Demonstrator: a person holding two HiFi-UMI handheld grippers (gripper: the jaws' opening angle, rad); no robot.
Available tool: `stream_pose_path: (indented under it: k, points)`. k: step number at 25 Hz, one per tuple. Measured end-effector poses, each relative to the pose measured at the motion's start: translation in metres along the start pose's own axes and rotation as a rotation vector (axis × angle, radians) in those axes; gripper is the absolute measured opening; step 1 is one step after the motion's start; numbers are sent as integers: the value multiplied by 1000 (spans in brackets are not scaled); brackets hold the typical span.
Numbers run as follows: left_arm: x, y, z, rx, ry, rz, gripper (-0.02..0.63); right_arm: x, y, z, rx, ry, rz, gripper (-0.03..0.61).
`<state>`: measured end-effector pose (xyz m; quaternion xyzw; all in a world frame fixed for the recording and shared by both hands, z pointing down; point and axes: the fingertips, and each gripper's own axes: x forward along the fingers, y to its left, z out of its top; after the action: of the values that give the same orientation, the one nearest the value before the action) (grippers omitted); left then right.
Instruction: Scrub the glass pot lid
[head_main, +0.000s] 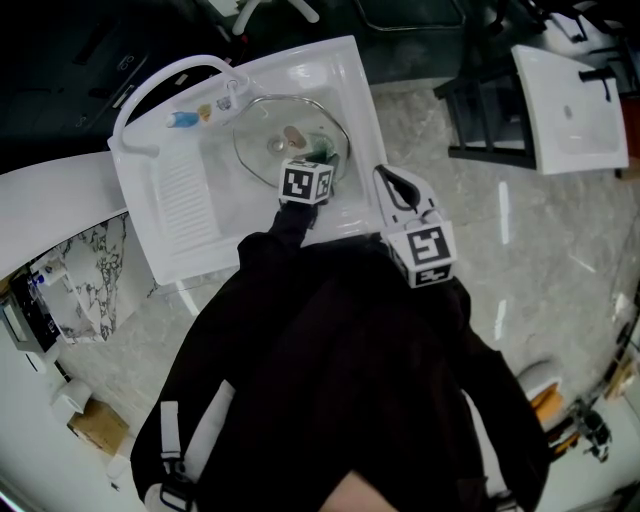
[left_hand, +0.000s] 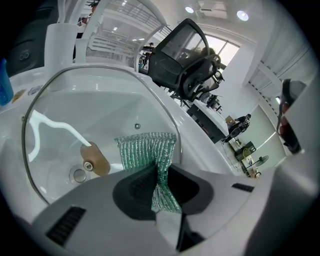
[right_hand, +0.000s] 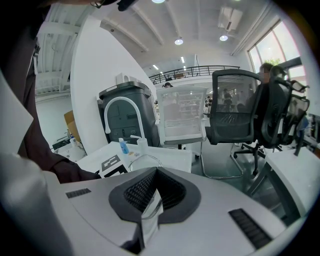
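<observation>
Right gripper: held beside the sink, away from it; jaws pressed together, nothing gripped.
Left gripper: jaws pinched on a green scrubbing cloth, which is lowered into the sink.
Glass lid: laid in the white sink; the cloth is placed at its rim, beside the brown knob.
Step in hand: scrubbing is judged to be under way.
Next move: the cloth is to be pressed down and swept across the glass. The lid is unbraced, so sliding is to be expected.

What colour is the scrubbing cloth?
The scrubbing cloth is green with shiny ribbing, clearest in the left gripper view.
</observation>
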<state>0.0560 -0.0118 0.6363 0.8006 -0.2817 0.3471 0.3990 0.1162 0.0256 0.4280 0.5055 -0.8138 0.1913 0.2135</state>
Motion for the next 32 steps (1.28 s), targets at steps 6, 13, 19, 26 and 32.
stream_pose_path:
  k: [6,13,19,26,32]
  points:
    - [1,-18,0,27,9,-73,63,0,0,2,-6,-3,-4,2]
    - [3,-35,3,57,18,-119,63,-1,2,3,-5,-5,-8,3]
    - [2,-37,3,61,17,-124,63,-2,3,4,-12,-8,-12,2]
    - [-10,-39,5,52,-11,-145,63,-2,8,8,-4,-25,-20,2]
    - [-34,-26,1,35,-47,-137,61,-1,15,6,-26,-13,3,2]
